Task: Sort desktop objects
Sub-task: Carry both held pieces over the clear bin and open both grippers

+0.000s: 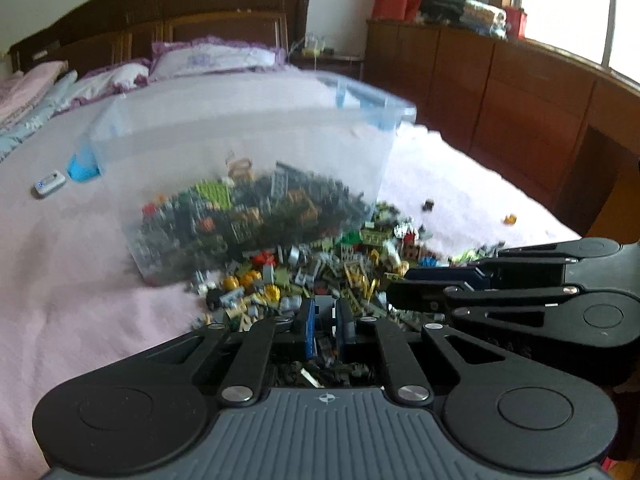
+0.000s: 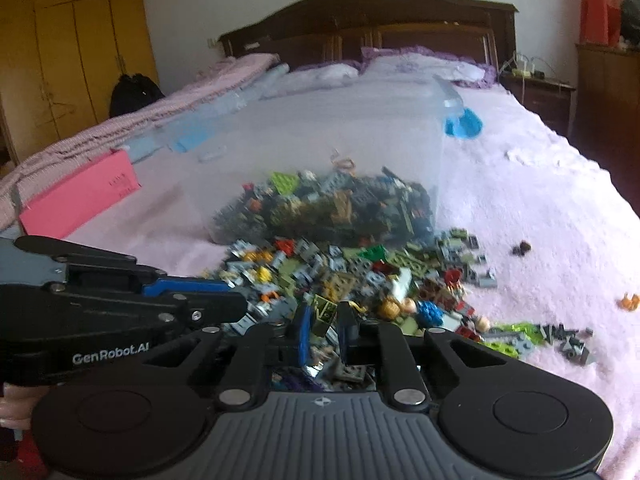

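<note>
A clear plastic bin lies tipped on the pink bedspread, part full of small building bricks. More bricks spill from it in a pile toward me. My left gripper is over the near edge of the pile, its jaws narrow with a grey brick pinched between them. My right gripper hangs beside it over the pile, shut on a dark tile with yellow print. Each gripper shows in the other's view, the right one and the left one.
A pink box lies left of the bin. A blue clip and a small white device lie on the bedspread. Stray bricks are scattered right of the pile. Pillows and a dark headboard are behind; wooden cabinets stand along the right.
</note>
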`<state>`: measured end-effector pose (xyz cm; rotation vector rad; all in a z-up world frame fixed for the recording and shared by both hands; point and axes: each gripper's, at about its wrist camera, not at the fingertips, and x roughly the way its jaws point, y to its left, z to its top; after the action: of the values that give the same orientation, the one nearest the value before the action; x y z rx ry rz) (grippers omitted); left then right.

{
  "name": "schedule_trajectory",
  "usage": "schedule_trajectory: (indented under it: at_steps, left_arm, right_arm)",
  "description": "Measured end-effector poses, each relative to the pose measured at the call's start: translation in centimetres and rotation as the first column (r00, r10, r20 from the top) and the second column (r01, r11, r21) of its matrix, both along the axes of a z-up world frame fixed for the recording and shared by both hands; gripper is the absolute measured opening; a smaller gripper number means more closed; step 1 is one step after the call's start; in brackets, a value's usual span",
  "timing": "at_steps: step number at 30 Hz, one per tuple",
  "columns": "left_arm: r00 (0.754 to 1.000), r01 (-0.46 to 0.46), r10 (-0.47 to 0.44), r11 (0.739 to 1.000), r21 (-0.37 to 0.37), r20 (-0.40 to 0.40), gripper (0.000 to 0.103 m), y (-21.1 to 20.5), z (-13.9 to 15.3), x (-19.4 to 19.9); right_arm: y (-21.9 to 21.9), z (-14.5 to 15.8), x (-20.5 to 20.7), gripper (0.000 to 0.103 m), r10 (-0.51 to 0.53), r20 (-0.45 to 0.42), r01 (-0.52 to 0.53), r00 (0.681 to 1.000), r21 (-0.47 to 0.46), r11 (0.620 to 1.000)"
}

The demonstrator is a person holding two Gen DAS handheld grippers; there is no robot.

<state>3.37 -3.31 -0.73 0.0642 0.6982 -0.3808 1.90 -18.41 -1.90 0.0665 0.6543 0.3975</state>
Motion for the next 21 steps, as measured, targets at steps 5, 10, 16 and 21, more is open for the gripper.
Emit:
schedule_trajectory:
  at_steps: [5,10,16,21]
  left_arm:
    - [0.998,-0.006,0.008,1.000,-0.020,0.061,0.012,0.5,2.2,-0.4]
    - [0.995,-0.023,0.027,0.999,-0.039,0.096,0.012,1.2,3.9,0.1]
    - [0.988,-0.037,0.042,0.999,-0.034,0.151,0.012,1.5,5.7,1.6]
    - [0.974,-0.033,0.033,0.999,-0.005,0.224,0.012,1.3,8.2,4.0]
  right_arm:
    - [0.2,2.3,-0.4,0.015,0.022,0.045,-0.023,0.999,0.026,0.999]
    - [0.8,4.7,-0.3,0.015,0.047,0.110,-0.048,0.993,0.007,0.999]
    - [1.5,7.1,0.7,0.015,0.071,0.171,-0.071,0.983,-0.006,0.997]
    - [1.7,9.6,3.3,0.015,0.079,0.209,-0.083,0.975,0.012,0.996]
